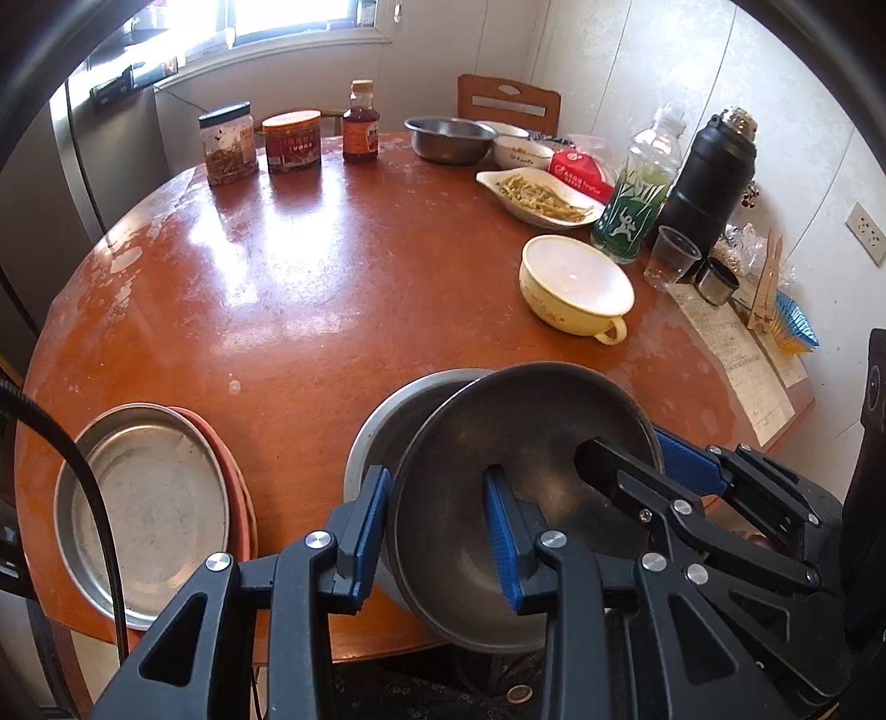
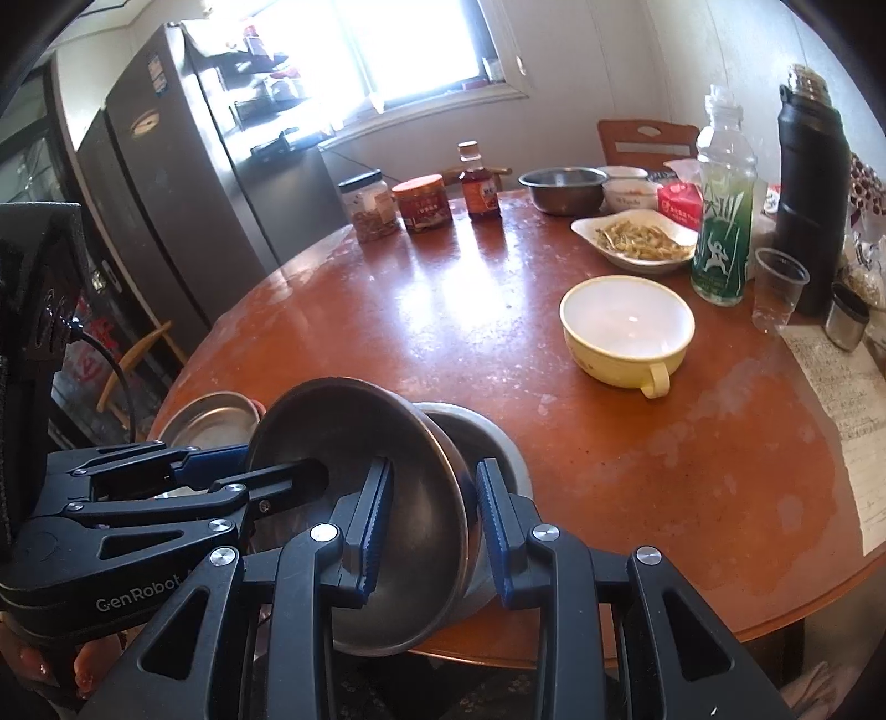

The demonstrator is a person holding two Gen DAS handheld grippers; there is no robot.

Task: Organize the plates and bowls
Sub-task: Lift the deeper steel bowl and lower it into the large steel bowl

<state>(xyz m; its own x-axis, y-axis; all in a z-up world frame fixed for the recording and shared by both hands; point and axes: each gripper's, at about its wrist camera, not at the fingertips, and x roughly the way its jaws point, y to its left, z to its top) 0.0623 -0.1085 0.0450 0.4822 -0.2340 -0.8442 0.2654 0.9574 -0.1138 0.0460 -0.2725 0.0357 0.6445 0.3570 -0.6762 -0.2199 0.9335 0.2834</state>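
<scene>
Jointly held: dark metal bowl, tilted over a second steel bowl at the near edge of the round wooden table. Left gripper pinching its near rim; right gripper clamped on the opposite rim. Beside: stacked metal plate.

You get bright daylight from the blown-out window, white glare across the round reddish-brown wooden table, sharp focus, heavy fisheye bending, dark vignetted corners.
</scene>
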